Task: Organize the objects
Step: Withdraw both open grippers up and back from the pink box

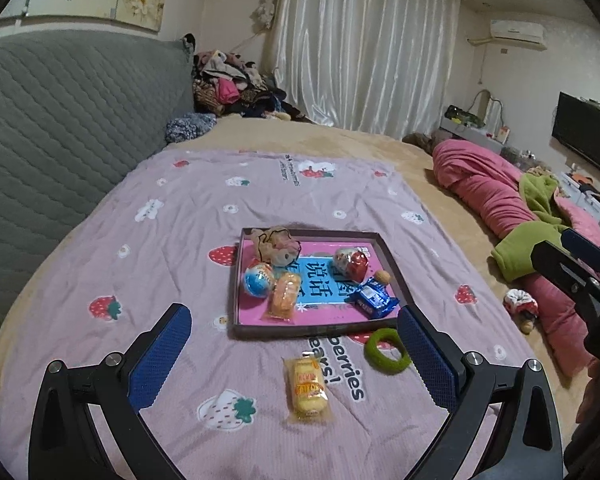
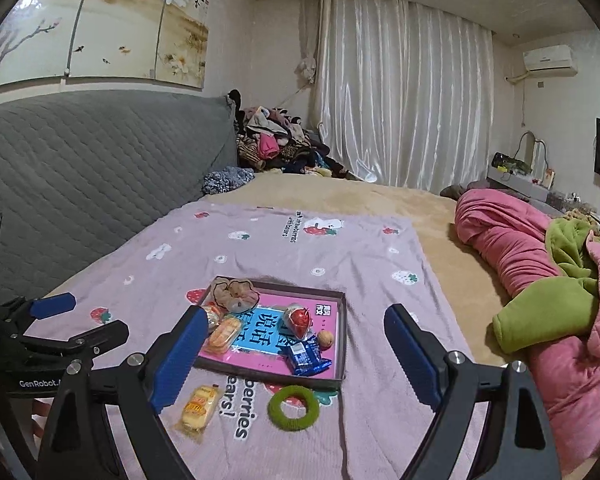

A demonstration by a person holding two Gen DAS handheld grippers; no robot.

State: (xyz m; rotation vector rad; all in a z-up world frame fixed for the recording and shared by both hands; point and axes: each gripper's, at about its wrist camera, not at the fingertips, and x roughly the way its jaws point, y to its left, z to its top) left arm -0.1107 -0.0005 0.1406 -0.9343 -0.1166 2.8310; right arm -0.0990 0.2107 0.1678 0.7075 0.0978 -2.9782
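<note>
A shallow dark-rimmed tray (image 1: 312, 329) (image 2: 340, 344) with a pink and blue floor lies on a lilac strawberry blanket. It holds a beige scrunchie (image 1: 274, 242), a blue egg (image 1: 256, 279), an orange snack pack (image 1: 286, 294), a red-white packet (image 1: 350, 262), a blue wrapper (image 1: 374, 298) and a walnut (image 1: 383, 277). In front of the tray lie a yellow snack pack (image 1: 308, 388) (image 2: 198, 406) and a green ring (image 1: 386, 350) (image 2: 294, 406). My left gripper (image 1: 296, 344) is open and empty above the yellow pack. My right gripper (image 2: 296, 354) is open and empty above the tray's near edge.
The lilac blanket (image 1: 172, 240) covers a beige bed with a grey quilted headboard (image 1: 60, 120) on the left. A pink quilt and green blanket (image 2: 540, 280) lie on the right. A small red-white scrunchie (image 1: 520, 302) lies by the quilt. A clothes pile (image 1: 236, 84) sits far back.
</note>
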